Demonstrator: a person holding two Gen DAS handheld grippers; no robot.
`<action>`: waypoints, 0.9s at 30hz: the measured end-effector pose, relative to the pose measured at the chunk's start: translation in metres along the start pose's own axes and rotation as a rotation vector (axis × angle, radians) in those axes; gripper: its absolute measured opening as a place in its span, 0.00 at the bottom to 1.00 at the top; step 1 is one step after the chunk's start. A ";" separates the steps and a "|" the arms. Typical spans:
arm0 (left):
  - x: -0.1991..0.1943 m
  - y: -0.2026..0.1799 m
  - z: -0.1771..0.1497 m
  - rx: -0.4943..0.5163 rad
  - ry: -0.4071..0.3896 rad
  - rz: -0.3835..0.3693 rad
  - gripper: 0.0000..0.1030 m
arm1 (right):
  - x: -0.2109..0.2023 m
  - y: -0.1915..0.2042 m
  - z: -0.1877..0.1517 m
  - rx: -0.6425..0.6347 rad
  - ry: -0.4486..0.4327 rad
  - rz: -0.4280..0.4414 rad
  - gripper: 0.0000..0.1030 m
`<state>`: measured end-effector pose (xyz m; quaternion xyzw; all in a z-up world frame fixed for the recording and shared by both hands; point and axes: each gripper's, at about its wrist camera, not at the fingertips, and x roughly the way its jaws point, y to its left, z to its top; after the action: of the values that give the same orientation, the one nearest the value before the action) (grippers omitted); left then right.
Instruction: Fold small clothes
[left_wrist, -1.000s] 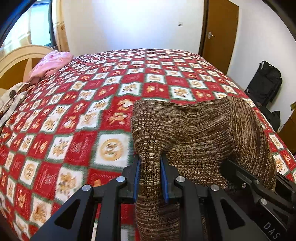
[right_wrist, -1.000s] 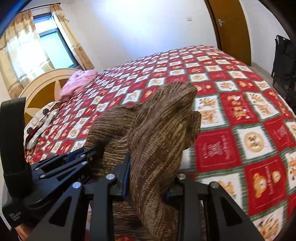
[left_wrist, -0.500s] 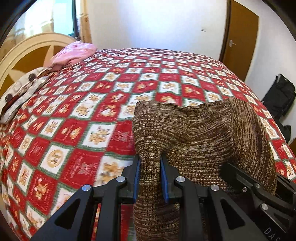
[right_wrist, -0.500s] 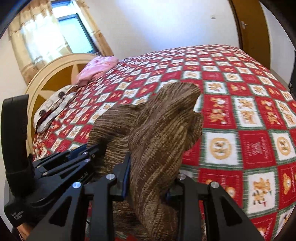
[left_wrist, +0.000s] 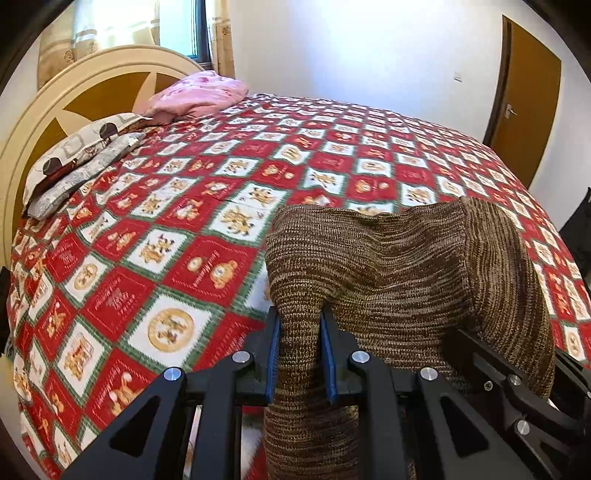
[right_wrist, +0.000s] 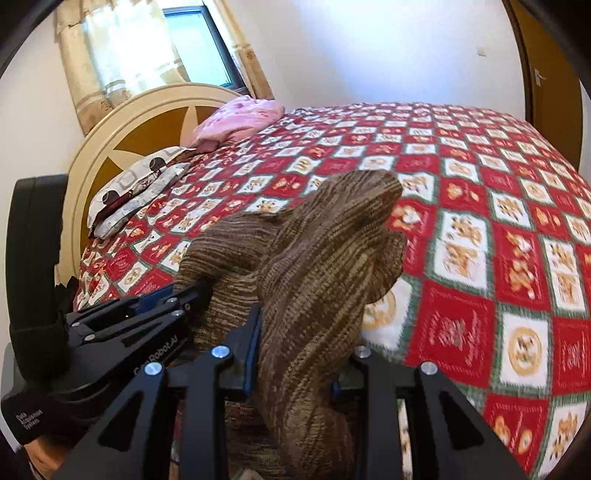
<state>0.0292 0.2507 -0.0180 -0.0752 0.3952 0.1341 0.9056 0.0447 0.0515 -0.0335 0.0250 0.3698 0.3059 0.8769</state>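
In the left wrist view, a fold of the brown marled knitted garment (left_wrist: 388, 266) is seen clamped between the blue-padded black fingers of the left gripper (left_wrist: 299, 354), whose jaws are drawn narrow on the cloth. From that pinch the knit rises just above the fingertips and is stretched to the right, where its far end is draped over the black frame of the right gripper (left_wrist: 517, 391); a further length hangs down below the pads, out of the bottom of the view. The garment is held above the red, white and green patchwork bedspread (left_wrist: 177, 229) (whether any part of it touches the quilt cannot be told). Well beyond, a pink crumpled cloth (left_wrist: 199, 96) and a grey patterned pillow (left_wrist: 81, 155) are seen by the cream rounded headboard (left_wrist: 44, 122). In the right wrist view, a thicker bunch of the same garment (right_wrist: 317, 280) is gripped by the right gripper (right_wrist: 295, 354), jaws somewhat wider, the right pad being hidden behind the knit. The cloth bulges up over the fingertips and runs left to the left gripper (right_wrist: 173, 299).
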 end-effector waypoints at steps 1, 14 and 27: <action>0.002 -0.001 0.002 0.006 -0.008 0.012 0.20 | 0.002 0.002 0.001 -0.009 -0.006 -0.002 0.31; 0.093 -0.005 0.021 -0.050 0.070 -0.001 0.21 | 0.087 -0.026 0.021 -0.044 0.046 -0.073 0.34; 0.044 0.022 -0.010 -0.099 0.095 -0.200 0.25 | 0.017 -0.075 -0.008 0.202 0.070 0.028 0.65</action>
<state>0.0443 0.2770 -0.0580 -0.1651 0.4212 0.0589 0.8899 0.0876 -0.0014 -0.0702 0.1078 0.4290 0.2797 0.8521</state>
